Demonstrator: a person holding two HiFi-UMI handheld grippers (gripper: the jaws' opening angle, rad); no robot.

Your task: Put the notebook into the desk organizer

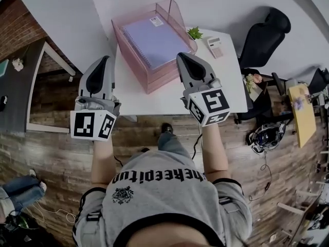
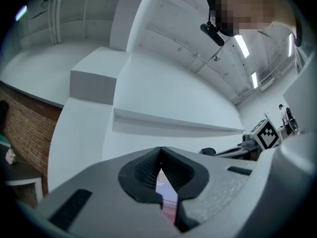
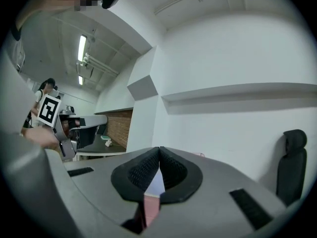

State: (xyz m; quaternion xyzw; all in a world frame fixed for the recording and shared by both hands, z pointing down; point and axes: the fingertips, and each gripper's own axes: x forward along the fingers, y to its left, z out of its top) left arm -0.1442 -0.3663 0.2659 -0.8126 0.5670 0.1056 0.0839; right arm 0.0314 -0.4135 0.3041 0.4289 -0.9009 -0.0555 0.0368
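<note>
A lilac spiral notebook (image 1: 157, 39) lies flat inside the pink see-through desk organizer (image 1: 134, 54) on the white table (image 1: 226, 89). My left gripper (image 1: 101, 62) hovers shut and empty at the table's left edge, left of the organizer. My right gripper (image 1: 185, 58) is also shut and empty, just right of the organizer's front corner. In the left gripper view the jaws (image 2: 160, 155) meet at their tips, with pink showing through the gap below. The right gripper view shows its jaws (image 3: 159, 154) closed the same way.
A small green plant (image 1: 195, 33) and a white calculator (image 1: 214, 47) sit at the table's far right. A black office chair (image 1: 263, 35) stands beyond the right end. A dark side table (image 1: 15, 89) is at the left, over a wood floor.
</note>
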